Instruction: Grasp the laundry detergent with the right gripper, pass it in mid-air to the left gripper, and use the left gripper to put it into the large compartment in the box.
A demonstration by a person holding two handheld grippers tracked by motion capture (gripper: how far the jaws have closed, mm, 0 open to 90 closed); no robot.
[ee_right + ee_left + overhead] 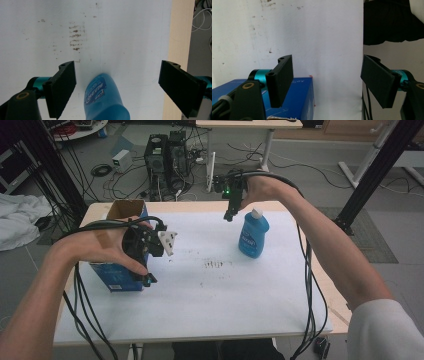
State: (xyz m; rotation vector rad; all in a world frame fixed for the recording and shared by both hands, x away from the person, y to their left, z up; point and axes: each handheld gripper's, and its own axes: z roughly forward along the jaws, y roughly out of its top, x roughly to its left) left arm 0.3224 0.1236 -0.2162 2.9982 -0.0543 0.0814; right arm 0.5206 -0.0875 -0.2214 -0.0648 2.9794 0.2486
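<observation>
The left gripper (150, 265) hung over the blue box (117, 275) at the left edge of the table (200, 310), held in the person's left hand (107, 245). Its jaws stood apart with nothing between them; in the left gripper view one jaw lay over the box (299, 97) and the other over the table's edge, neither touching it. The box stood upright with its top flap open. The right gripper (231, 212) pointed down at the far side of the table, just beside the white cap of the blue bottle (253, 237). Its jaws also stood wide apart. In the right gripper view the bottle (105, 100) lay between them, closer to the left-hand jaw, with a clear gap on each side. The bottle stood upright on the white sheet (210, 290), well apart from the box. Brown smudges (215, 265) marked the sheet between the two.
</observation>
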